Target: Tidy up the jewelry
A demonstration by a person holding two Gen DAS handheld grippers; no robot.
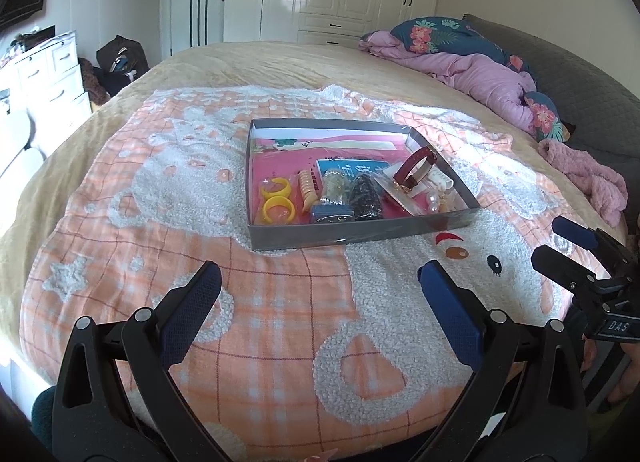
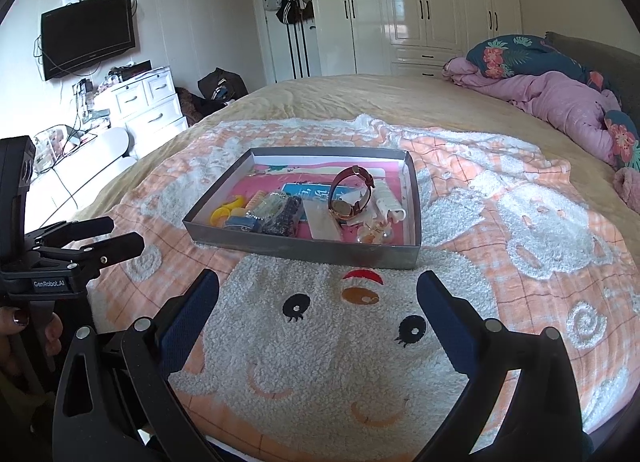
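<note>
bedroom, bed (image 1: 200,73) under a plaid blanket (image 1: 280,322) – the jewelry tray (image 1: 360,227) sits at 12 o'clock, open blanket all round. left tool (image 1: 320,274) and right tool (image 2: 318,282) released, empty – labels read "genrobot.ai", "das".

Blanket (image 1: 304,302) before tray (image 1: 296,236) bare — tray wall only barrier.

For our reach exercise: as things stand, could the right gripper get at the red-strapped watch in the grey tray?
Probably yes. The right gripper is open, and only blanket lies between it and the tray. The watch stands above its neighbours, uncovered.
</note>
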